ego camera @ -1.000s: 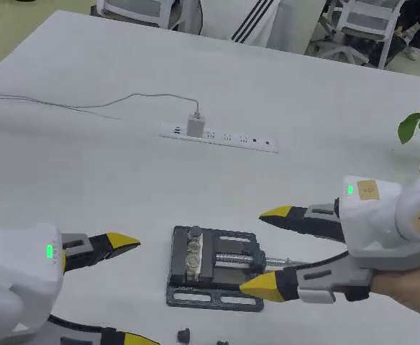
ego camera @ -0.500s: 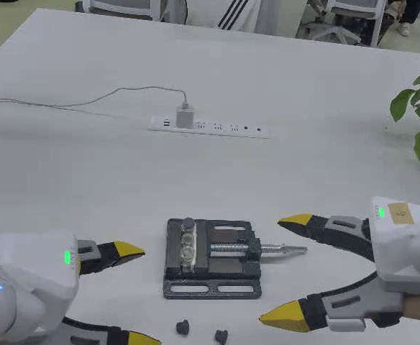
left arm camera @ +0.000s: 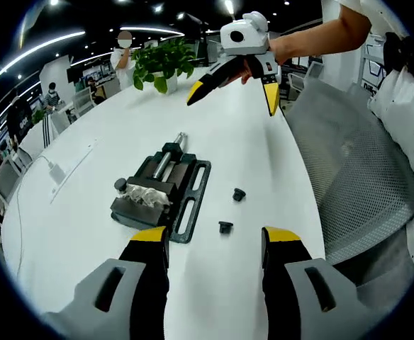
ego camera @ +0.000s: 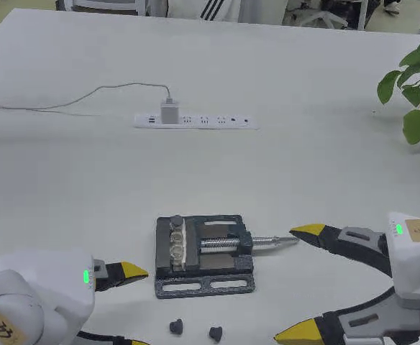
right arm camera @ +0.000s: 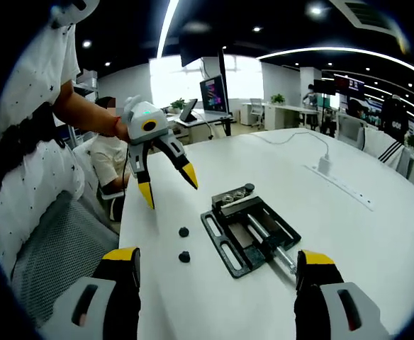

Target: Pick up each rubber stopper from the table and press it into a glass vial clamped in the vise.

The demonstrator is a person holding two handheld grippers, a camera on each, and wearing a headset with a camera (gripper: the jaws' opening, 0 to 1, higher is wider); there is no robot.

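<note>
Two rubber stoppers point(ego camera: 175, 328) lie on the counter point(ego camera: 267, 165) just beside the vise point(ego camera: 204, 255). The left gripper point(left arm camera: 215, 239), jaws wide, points straight at them and seems nearer than the right gripper point(ego camera: 299, 282), equally wide.

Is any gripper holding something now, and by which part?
Nothing is held. The left gripper and the right gripper are open and empty.

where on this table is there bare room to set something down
Widest bare patch: between the power strip and the vise. Also bare right of the strip, toward the plant. Crowded: in front of the vise, where two stoppers lie between the left gripper and right gripper.
</note>
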